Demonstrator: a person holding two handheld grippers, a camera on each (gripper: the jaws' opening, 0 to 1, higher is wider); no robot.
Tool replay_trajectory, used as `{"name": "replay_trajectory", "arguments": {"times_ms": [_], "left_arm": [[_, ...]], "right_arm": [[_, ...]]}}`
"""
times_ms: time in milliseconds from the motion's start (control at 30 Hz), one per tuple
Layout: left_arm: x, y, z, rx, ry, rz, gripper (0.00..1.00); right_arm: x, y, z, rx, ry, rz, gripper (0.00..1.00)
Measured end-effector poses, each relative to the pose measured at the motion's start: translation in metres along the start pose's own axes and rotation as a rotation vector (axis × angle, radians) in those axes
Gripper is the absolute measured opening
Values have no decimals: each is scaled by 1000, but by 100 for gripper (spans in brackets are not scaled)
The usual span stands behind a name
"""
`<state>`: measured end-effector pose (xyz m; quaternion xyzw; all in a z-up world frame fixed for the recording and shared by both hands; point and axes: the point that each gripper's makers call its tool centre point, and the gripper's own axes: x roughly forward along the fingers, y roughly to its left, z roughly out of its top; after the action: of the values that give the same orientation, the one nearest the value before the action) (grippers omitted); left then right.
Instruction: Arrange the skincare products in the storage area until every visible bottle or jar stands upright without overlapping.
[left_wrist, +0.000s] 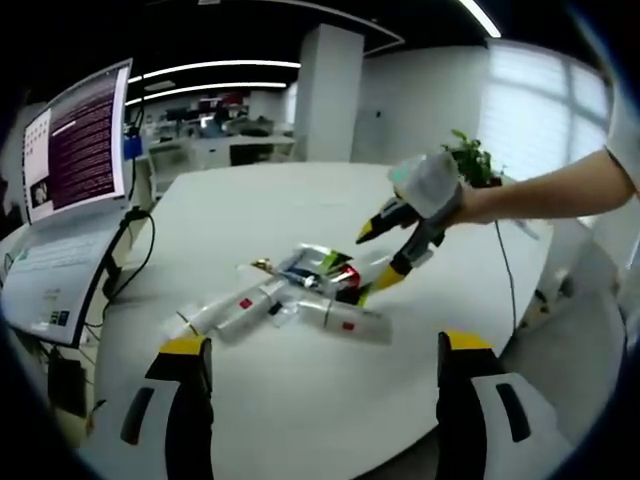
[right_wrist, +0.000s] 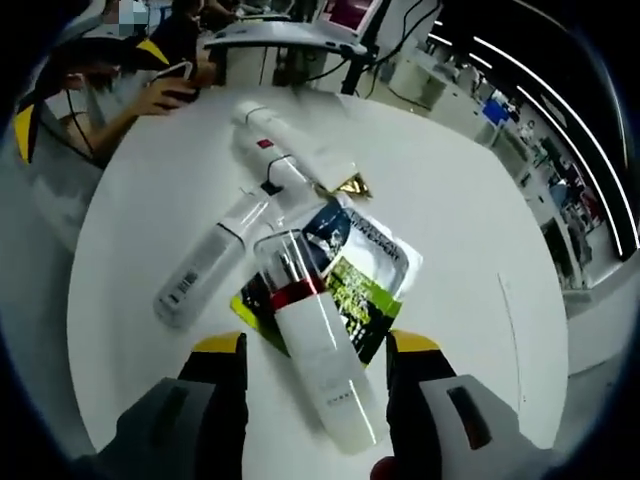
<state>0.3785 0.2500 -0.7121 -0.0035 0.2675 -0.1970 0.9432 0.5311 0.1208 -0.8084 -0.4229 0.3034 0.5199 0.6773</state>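
**Right tongs straddle a lying bottle; left tongs held back, spread wide**

The right gripper (right_wrist: 314, 345) stands with its jaws well apart, one on each side of the white bottle with the red band (right_wrist: 318, 350), which lies flat on the round white table (right_wrist: 470, 230). Whether the yellow-tipped jaws touch the bottle's sides I cannot tell; they are not closed on it. The bottle is a smooth glossy cylinder with a clear cap, and it rests partly on a flat foil sachet (right_wrist: 355, 275), shiny, printed in green, black and white.

Beyond that bottle, a second slim white tube (right_wrist: 205, 268) lies aslant, touching the sachet's edge. Farther off lies a third white bottle with a small red mark (right_wrist: 268, 140), with a small gold piece (right_wrist: 350, 185) just beside it.

The left gripper (left_wrist: 325, 350) hangs open and empty, jaws wide, short of the pile of bottles (left_wrist: 300, 295). In the left gripper view the right gripper (left_wrist: 372, 262) comes down on the far side of that pile, held by a hand (left_wrist: 440, 195).

A monitor (left_wrist: 75, 135) stands at the table's edge.
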Motion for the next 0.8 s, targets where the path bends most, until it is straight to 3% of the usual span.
{"name": "replay_trajectory", "arguments": {"times_ms": [800], "left_arm": [[-1,-3,2,-17,1,-1,86]], "right_arm": [[24,6,9,-50,24,80,38]]}}
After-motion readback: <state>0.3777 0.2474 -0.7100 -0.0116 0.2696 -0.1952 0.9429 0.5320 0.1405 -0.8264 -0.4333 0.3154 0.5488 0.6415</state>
